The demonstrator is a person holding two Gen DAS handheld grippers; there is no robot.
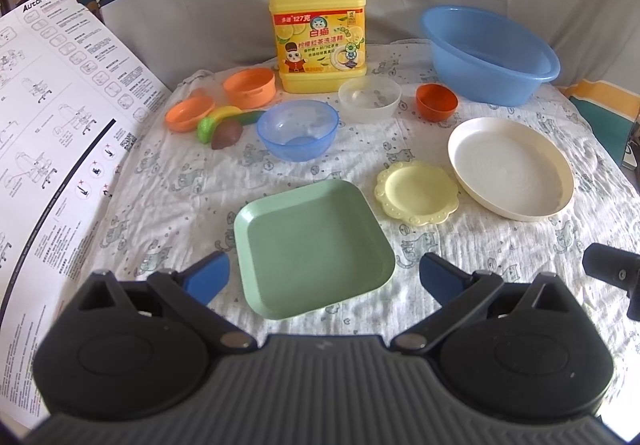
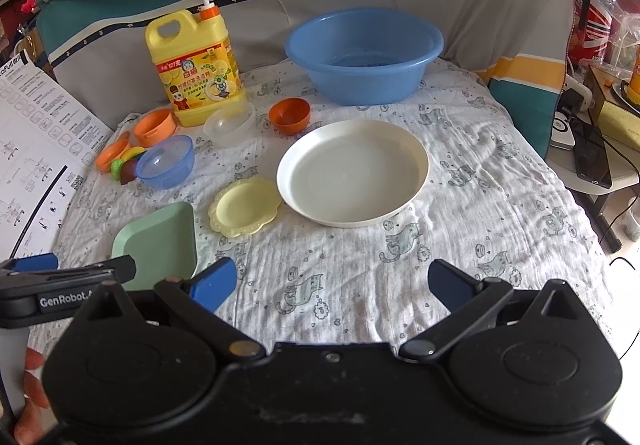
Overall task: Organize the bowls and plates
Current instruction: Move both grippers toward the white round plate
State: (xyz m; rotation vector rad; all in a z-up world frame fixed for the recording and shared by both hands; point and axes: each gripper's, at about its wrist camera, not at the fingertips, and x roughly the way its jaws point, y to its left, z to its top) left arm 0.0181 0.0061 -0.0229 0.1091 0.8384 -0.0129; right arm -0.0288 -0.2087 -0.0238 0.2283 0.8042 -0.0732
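On the cloth-covered surface (image 2: 360, 265), the green plate (image 1: 312, 249) lies nearest, just before the left hand-held gripper (image 1: 324, 277), whose fingers are spread and empty. Beside it sit the yellow plate (image 1: 416, 192) and white plate (image 2: 352, 173). The right hand-held gripper (image 2: 332, 281) hovers spread, holding nothing. 3 bowls stand behind: blue bowl (image 1: 298, 129), clear bowl (image 1: 369, 98), orange bowl (image 1: 437, 101).

Green square plate (image 1: 314, 251) lower centre; yellow scalloped plate (image 1: 416, 192) and white round plate (image 1: 510, 169) right; blue bowl (image 1: 298, 129), clear bowl (image 1: 369, 98) and orange bowl (image 1: 437, 101) above, all upright.
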